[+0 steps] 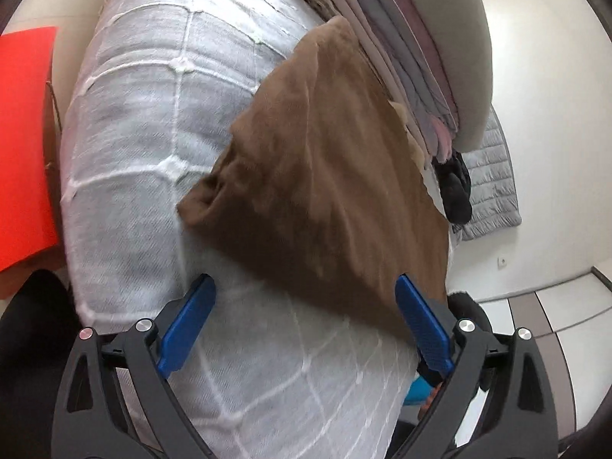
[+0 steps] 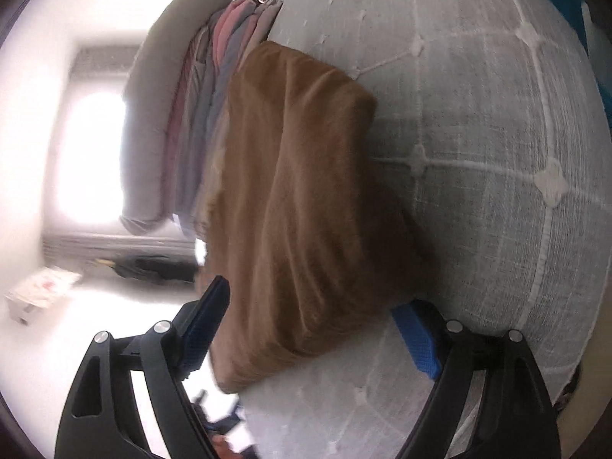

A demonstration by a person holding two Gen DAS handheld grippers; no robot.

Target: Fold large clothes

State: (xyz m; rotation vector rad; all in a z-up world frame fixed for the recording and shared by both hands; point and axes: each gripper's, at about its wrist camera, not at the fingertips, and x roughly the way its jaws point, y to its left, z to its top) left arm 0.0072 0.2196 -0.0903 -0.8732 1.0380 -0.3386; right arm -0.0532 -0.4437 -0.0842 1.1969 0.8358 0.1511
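Brown fleece garment (image 1: 317, 176) lies folded on white quilted bed (image 1: 126, 160), both left gripper (image 1: 302, 317) and right gripper (image 2: 317, 329) wide, empty; stacking probably remains.

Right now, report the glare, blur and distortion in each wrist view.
Left wrist view: evenly lit, strong fisheye bending of the white quilted bedspread; brown folded garment slightly motion-smeared. Right wrist view: window blown out to white glare, washing out that side; brown folded garment soft with blur.

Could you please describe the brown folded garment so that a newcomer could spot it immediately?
Find the white bedspread with raised grid stitching. The brown folded garment lies on it, beside a stack of pink and grey folded clothes. It alone is plain tan-brown.
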